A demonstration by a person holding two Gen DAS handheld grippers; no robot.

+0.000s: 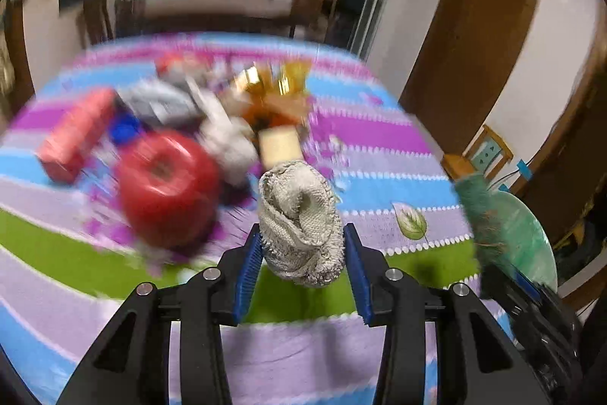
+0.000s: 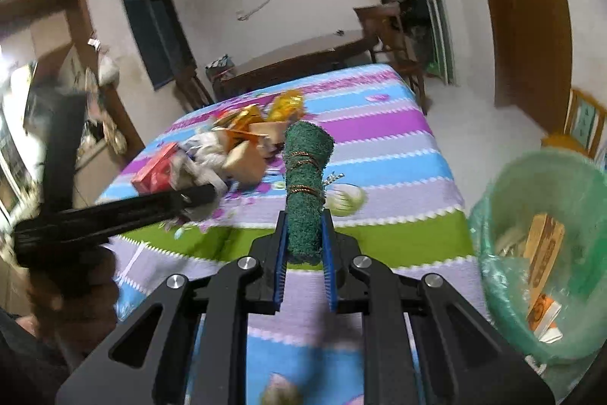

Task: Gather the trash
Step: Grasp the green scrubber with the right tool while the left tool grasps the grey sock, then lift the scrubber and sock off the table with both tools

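My left gripper [image 1: 303, 245] is shut on a crumpled grey knitted cloth [image 1: 299, 222] and holds it above the striped table cover [image 1: 379, 177]. My right gripper [image 2: 305, 234] is shut on a rolled green scouring pad [image 2: 305, 185] bound with thin wire; the pad also shows at the right of the left wrist view [image 1: 476, 211]. The trash pile lies further back on the table: a red apple [image 1: 167, 188], a red box [image 1: 76, 135], grey wrappers [image 1: 163, 101] and gold and orange wrappers [image 1: 273, 90]. The left gripper's black body [image 2: 114, 211] crosses the right wrist view.
A bin lined with a green bag [image 2: 542, 253] stands right of the table and holds cardboard pieces. A brown door [image 1: 478, 25], chairs [image 2: 394, 40] and a wooden table [image 2: 296, 59] stand beyond the table's far edge.
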